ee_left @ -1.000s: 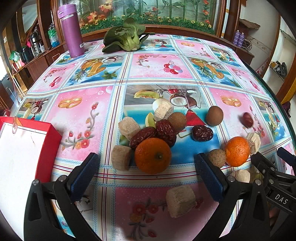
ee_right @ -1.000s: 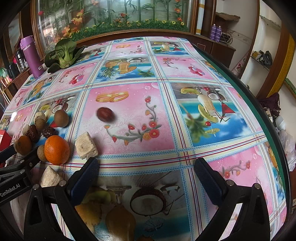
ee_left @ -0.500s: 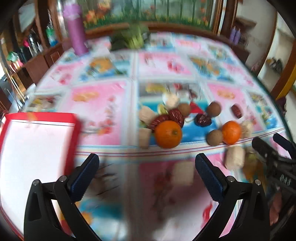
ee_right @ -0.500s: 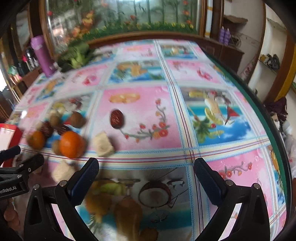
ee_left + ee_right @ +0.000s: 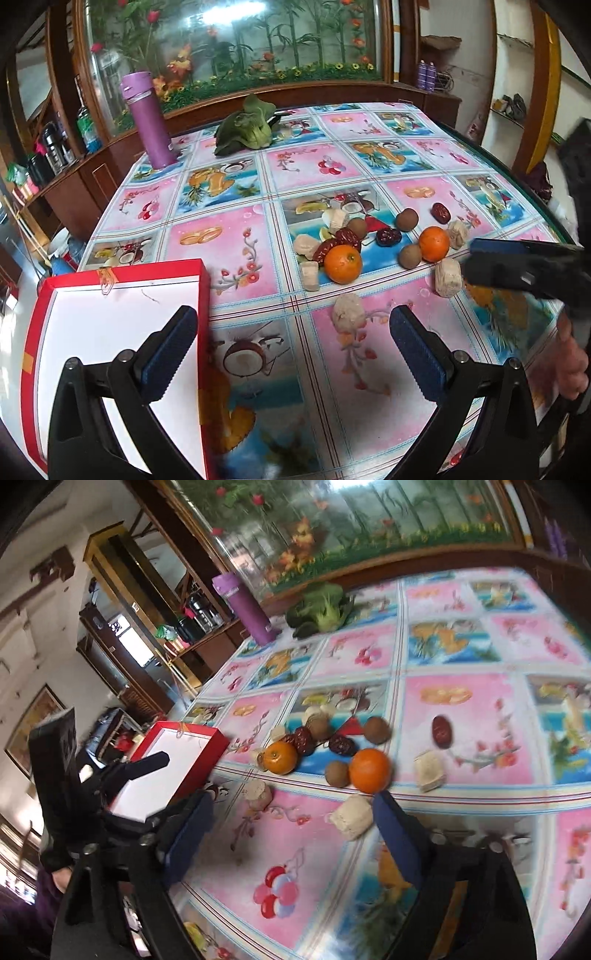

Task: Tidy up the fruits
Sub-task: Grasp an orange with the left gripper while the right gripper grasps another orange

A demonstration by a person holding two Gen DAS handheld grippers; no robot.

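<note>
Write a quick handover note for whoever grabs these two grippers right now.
Left gripper: jaws open, holding nothing, over the near edge beside the red box.
Right gripper: jaws open, holding nothing, near a beige block.
Fruit lies loose on the tablecloth: two oranges, brown round fruits, red dates.
Done: nothing sorted; the box shows only its white inside.
Left: all the fruit.
</note>
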